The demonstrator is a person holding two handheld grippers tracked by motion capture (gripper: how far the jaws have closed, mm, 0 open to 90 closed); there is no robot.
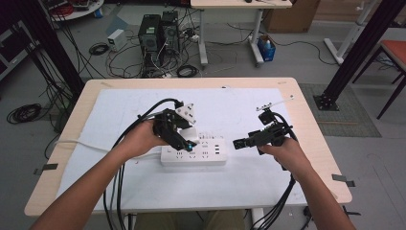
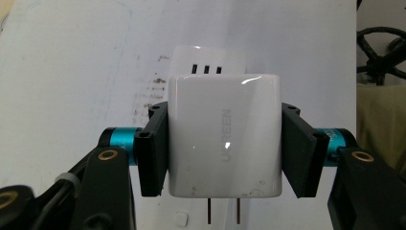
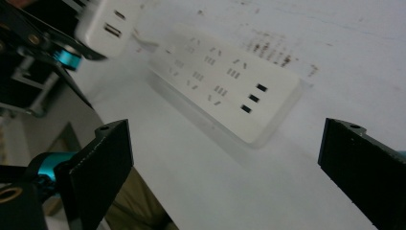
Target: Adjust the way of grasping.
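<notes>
white charger clamped in left gripper; its prongs show there; right gripper wide, empty.

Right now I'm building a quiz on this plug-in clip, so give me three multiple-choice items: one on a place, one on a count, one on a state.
1. Where is the charger?
A. between the left gripper's jaws, above the power strip
B. lying on the floor
C. in the right gripper

2. How many metal prongs show on the charger?
A. none
B. two
C. four

3. How do the right gripper's jaws stand?
A. shut on the strip
B. shut on a cable
C. open, nothing between them

Answers: 1 A, the left gripper view shows both pads pressed on its sides, with the strip beyond. 2 B, two prongs stick out at its lower edge. 3 C, the right gripper view shows its jaws wide apart.
</notes>
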